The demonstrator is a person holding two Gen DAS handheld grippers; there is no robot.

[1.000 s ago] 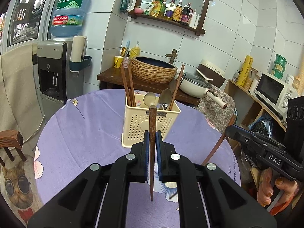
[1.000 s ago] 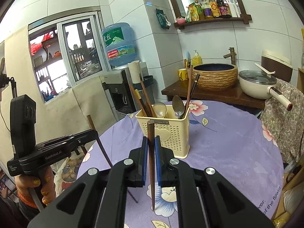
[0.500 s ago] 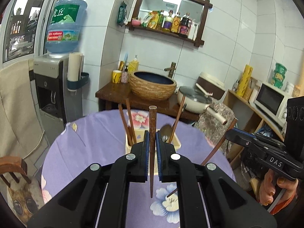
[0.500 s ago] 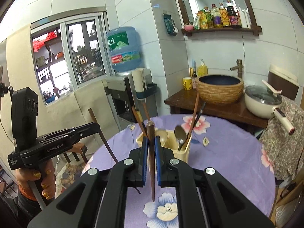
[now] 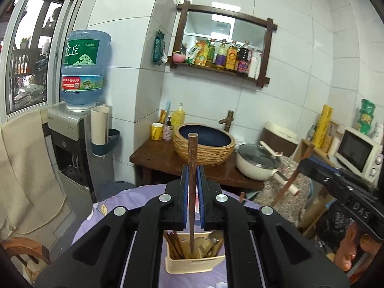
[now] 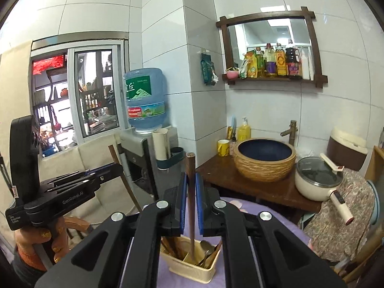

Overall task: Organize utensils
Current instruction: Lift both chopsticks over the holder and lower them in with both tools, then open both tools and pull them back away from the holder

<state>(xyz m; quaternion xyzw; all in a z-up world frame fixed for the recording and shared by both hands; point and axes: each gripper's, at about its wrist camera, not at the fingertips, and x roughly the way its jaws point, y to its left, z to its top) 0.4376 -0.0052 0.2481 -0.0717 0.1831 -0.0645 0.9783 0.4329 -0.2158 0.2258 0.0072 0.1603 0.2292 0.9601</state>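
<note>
Left gripper (image 5: pixel 192 187) pinches a chopstick (image 5: pixel 192 168) upright above the holder (image 5: pixel 192 262); right gripper (image 6: pixel 190 192) likewise

Both wrist cameras look down from close above, sharing the utensil holder (image 5: pixel 192 256) (image 6: pixel 192 264).

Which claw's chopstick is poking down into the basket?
Both. The left claw holds its chopstick over the basket; the right claw too.
</note>
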